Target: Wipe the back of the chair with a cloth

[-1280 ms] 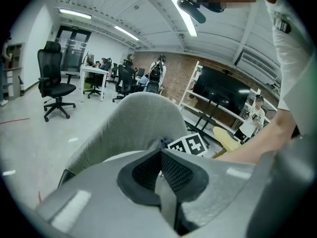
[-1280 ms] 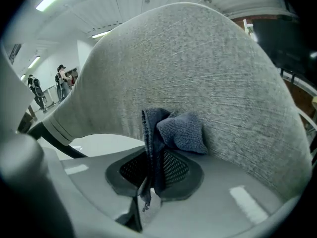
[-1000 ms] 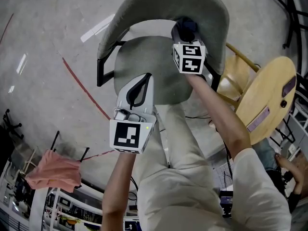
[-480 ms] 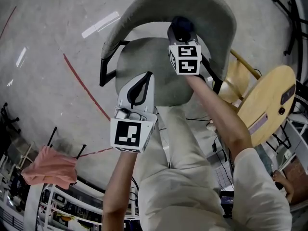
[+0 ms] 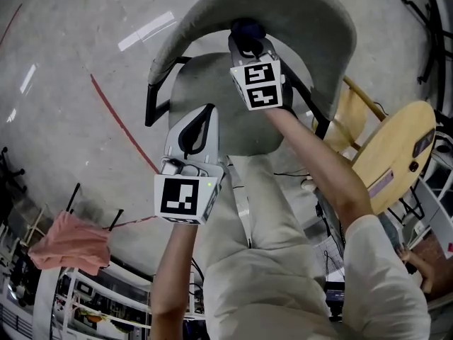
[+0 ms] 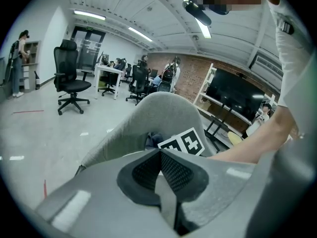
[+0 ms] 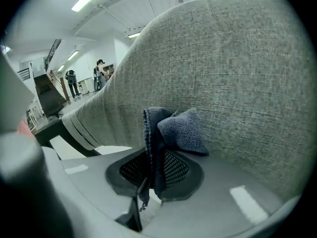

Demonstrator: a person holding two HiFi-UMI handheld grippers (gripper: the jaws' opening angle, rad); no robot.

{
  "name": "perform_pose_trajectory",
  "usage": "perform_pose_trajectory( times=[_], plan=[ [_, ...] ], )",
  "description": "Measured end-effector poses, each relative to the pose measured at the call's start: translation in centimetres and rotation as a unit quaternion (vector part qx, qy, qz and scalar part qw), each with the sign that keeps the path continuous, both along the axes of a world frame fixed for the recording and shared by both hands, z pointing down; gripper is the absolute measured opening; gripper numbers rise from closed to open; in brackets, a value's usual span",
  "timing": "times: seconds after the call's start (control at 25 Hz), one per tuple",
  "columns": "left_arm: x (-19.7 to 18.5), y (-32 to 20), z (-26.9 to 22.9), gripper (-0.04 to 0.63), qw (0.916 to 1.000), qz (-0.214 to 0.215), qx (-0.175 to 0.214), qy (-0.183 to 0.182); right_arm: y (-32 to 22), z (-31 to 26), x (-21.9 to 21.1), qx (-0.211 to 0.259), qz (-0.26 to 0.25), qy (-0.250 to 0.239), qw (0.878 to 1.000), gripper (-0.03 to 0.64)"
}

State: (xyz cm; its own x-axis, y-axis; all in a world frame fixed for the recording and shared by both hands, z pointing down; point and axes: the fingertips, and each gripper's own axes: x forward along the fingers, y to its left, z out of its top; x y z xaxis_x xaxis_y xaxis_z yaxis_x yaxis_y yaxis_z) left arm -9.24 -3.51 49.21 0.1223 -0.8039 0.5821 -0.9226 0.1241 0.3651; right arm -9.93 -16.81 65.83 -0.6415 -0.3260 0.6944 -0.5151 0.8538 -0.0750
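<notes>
Against inner face of grey chair back (image 7: 233, 68): dark blue cloth (image 7: 174, 129), bunched, touching fabric, clamped between jaws of right gripper (image 5: 247, 40). Left gripper (image 5: 197, 123) above seat (image 5: 244, 126), jaws pressed together, nothing between.

Overhead plus two close views (common chair (image 5: 283, 6))

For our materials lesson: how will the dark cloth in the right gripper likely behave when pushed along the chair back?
Probably floppy: the cloth folds and droops from the right gripper. Its textured weave may drag on the coarse chair back.
</notes>
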Motion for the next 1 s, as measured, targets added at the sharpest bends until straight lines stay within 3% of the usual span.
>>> perform_pose_trajectory(
  times=[1.0],
  plan=[
    [-2.6, 3.5, 0.3, 0.002, 0.9996, -0.028, -0.006, -0.001, 8.4, 1.4, -7.6, -0.010, -0.145, 0.004, 0.989, 0.075]
  ],
)
